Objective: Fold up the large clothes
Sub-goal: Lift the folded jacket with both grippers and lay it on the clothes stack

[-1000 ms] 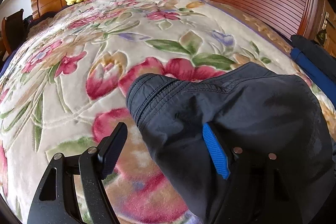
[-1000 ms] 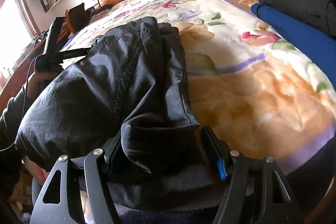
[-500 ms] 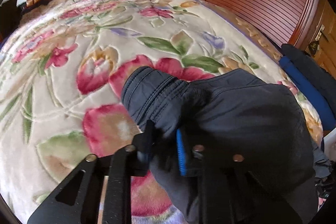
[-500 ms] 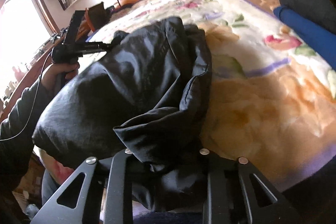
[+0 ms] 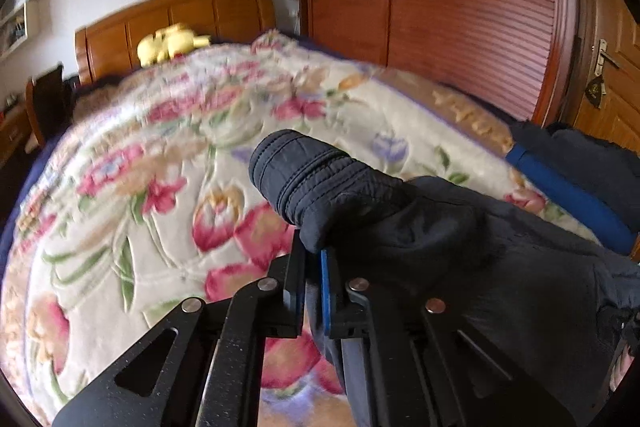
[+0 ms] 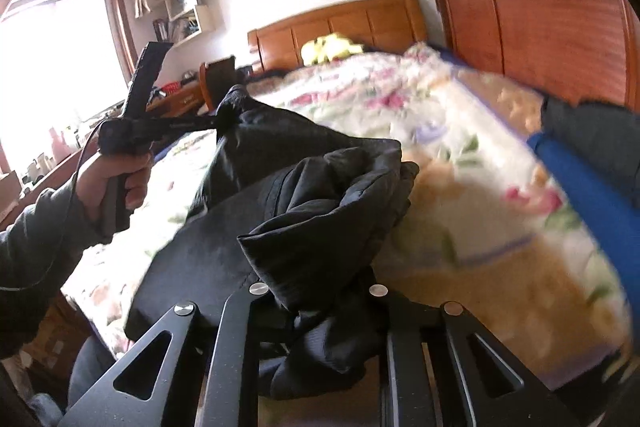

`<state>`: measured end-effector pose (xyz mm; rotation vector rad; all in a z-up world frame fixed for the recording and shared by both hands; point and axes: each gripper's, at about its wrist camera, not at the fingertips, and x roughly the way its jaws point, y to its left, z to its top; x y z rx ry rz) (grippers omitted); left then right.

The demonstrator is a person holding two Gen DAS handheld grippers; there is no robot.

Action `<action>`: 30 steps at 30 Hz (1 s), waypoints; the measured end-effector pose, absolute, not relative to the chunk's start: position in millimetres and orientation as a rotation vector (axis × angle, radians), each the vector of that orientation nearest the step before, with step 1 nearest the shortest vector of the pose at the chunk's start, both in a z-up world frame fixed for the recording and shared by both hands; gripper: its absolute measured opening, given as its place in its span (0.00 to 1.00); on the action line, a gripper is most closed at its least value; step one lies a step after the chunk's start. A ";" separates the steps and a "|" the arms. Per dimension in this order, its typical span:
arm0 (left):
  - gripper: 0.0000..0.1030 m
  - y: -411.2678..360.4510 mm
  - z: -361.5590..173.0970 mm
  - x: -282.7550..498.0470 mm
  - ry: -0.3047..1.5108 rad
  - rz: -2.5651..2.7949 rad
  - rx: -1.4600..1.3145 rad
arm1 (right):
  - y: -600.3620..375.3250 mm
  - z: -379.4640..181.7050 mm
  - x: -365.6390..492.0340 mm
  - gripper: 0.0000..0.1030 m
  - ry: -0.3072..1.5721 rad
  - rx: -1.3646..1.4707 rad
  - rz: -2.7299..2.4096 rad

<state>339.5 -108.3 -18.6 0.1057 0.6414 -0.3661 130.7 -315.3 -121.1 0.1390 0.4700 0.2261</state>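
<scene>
A dark jacket (image 6: 304, 211) is pinched by the right claw (image 6: 320, 303), whose jaws are closing on a bunched fold. Its cuff (image 5: 304, 179) is clamped in the left claw (image 5: 313, 279), pressed together, above the floral bedspread (image 5: 168, 195). Folded blue and dark clothes (image 5: 576, 179) are seen beside it. Only the right view shows the hand (image 6: 108, 183) holding the other tool; the yellow plush (image 5: 172, 43) lies farthest

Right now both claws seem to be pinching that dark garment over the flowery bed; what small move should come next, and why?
Probably carry it a little toward the headboard and spread it. The left claw grips a stitched edge of the dark garment; the right claw is closing on bunched cloth, which hangs crumpled above the floral blanket.
</scene>
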 end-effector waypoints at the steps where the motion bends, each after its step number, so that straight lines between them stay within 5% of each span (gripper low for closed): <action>1: 0.06 -113.7 -10.6 336.4 0.619 -0.361 0.107 | -319.4 -116.9 128.9 0.15 0.455 0.132 0.221; 21: 0.06 -341.3 154.2 344.6 0.327 -0.620 0.111 | -511.2 54.5 47.6 0.12 0.222 -0.059 -0.182; 30: 0.07 -452.6 97.6 355.5 0.496 -0.763 0.191 | -612.6 20.1 30.6 0.14 0.446 0.043 -0.411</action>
